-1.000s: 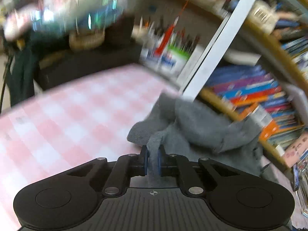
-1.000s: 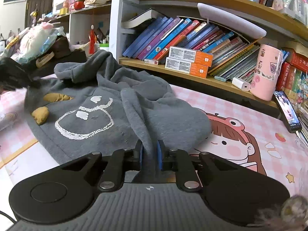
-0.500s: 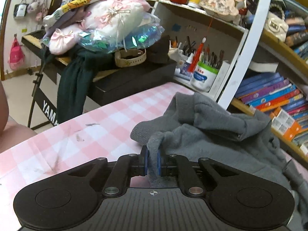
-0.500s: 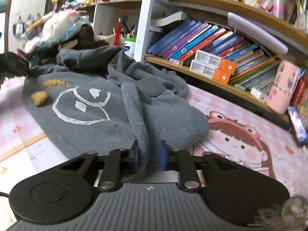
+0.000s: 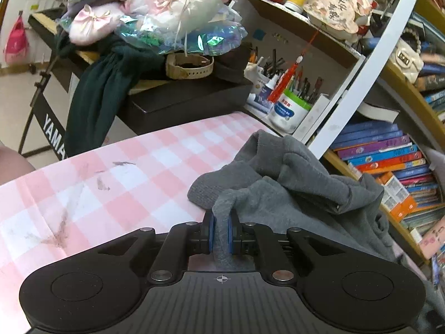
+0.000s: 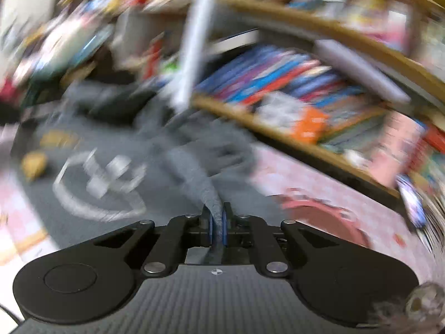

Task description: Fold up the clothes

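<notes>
**Both grippers pinched on the grey sweatshirt**

We start w/ the biggest thing: the pink-and-white checked table cover [image 5: 116, 194], which fills the lower left of the left wrist view. Behind it stands the bookshelf [image 5: 358, 89] w/ rows of books [image 5: 389, 161], and to the left a black keyboard [image 5: 178, 100] piled w/ a dark green cloth [image 5: 94, 94] and a plush toy in shiny wrap [image 5: 178, 14]. A white pen pot [image 5: 289, 108] sits at the shelf's foot, just beyond the table edge.

The grey sweatshirt [image 5: 300, 194] lies bunched on the table on the shelf side, folds heaped up, one rounded flap resting on the checks. In the right wrist view, heavily blurred, we see the same garment [image 6: 116, 194] spread flatter, its white line print facing up and two yellowish patches at left; a pink cartoon figure on the cover shows to its right.

Our left gripper [image 5: 221, 233] is nearly closed: a thick fold of grey cloth is squeezed between the blue pads [image 5: 211, 233], both touching fabric. Our right gripper [image 6: 218, 229] is clamped tighter, a narrow rope of the cloth running up from between its pads. Blur hides finer detail there.
</notes>
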Motion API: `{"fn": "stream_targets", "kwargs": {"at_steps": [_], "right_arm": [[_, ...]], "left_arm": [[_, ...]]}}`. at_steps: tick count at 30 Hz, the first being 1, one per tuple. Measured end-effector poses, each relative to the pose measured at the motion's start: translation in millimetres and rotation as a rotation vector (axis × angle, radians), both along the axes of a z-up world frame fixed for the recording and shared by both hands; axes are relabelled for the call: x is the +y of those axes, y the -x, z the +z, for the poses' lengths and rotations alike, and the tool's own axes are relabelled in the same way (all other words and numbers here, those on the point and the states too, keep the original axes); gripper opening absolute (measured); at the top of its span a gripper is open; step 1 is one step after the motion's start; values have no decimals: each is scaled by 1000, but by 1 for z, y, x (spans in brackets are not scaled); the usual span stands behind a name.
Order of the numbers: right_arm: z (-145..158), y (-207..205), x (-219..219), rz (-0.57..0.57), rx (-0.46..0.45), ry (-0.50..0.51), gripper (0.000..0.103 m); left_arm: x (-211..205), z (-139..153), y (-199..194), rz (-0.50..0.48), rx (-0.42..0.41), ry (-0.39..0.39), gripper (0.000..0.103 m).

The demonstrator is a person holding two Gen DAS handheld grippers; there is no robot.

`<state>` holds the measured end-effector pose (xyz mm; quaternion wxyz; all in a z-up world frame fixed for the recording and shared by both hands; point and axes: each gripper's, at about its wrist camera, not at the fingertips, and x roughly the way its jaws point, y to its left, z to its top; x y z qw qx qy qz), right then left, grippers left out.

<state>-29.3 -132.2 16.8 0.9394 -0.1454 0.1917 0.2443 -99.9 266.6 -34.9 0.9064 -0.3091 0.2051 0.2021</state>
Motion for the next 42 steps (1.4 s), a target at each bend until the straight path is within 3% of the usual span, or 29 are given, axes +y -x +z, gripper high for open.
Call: {"fn": "stream_targets", "kwargs": {"at_steps": [3, 7, 12, 15, 20, 22, 26, 29, 33, 35, 38, 42], "right_arm": [[-5, 3, -40, -84, 76, -63, 7], [-13, 8, -93, -196, 178, -146, 33], [-18, 14, -151, -322, 265, -264, 35], [-4, 14, -167, -361, 256, -422, 35], [-7, 5, -205, -464, 420, -725, 35], [-9, 2, -211, -502, 450, -762, 36], [3, 14, -203, -554, 307, -622, 36], [10, 16, -198, -533, 277, -555, 35], [22, 24, -196, -593, 147, -461, 32], [28, 24, -196, -564, 133, -439, 32], [34, 23, -173, -440, 111, -328, 38], [24, 15, -129, -279, 127, -188, 34]], "left_arm": [[3, -1, 0, -8, -14, 19, 9], [3, -1, -3, -37, -16, 22, 9], [7, -3, -1, -40, -35, 46, 10], [8, -3, -1, -41, -38, 49, 10], [9, -4, -1, -43, -45, 55, 10], [10, -4, -1, -44, -48, 57, 10], [11, -4, 0, -43, -55, 62, 10], [11, -4, 1, -41, -57, 62, 9], [12, -5, 4, -27, -67, 71, 8], [12, -5, 4, -26, -65, 73, 8], [12, -6, 4, -25, -61, 74, 9], [12, -6, 4, -24, -56, 77, 13]]}}
